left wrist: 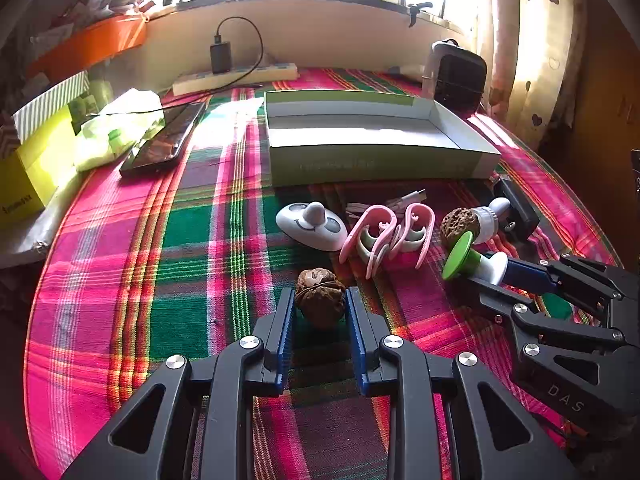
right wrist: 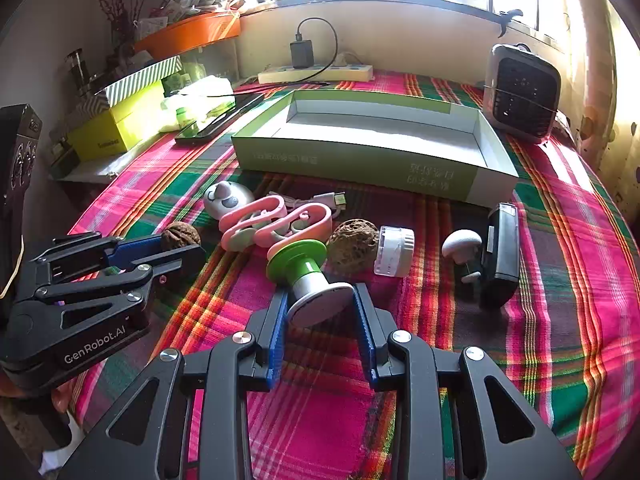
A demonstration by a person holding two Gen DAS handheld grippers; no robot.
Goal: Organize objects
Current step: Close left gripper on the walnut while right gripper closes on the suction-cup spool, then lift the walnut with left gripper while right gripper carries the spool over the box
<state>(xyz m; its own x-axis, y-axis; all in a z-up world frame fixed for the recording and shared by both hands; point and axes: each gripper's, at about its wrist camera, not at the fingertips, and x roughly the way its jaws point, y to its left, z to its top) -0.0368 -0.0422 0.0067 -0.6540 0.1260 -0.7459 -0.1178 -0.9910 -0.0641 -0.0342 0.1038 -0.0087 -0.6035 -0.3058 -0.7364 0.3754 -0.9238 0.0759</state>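
My left gripper (left wrist: 320,300) is shut on a brown walnut (left wrist: 320,296) resting on the plaid cloth; it also shows in the right wrist view (right wrist: 180,236). My right gripper (right wrist: 320,300) is shut on the white end of a green-and-white roller (right wrist: 308,272), seen from the left as well (left wrist: 472,258). Beyond them lie two pink clips (left wrist: 386,236), a white oval massager (left wrist: 312,226), a second rough walnut (right wrist: 352,246), a small white jar (right wrist: 394,250) and a white mushroom-shaped piece (right wrist: 462,246). An open, empty green-and-white box (left wrist: 376,160) sits behind.
A black rectangular device (right wrist: 500,252) lies right of the mushroom piece. A phone (left wrist: 164,140), tissue pack and yellow boxes sit at far left. A power strip with charger (right wrist: 316,72) lies by the wall, a small heater (right wrist: 520,92) at far right. A cable (right wrist: 324,200) lies before the box.
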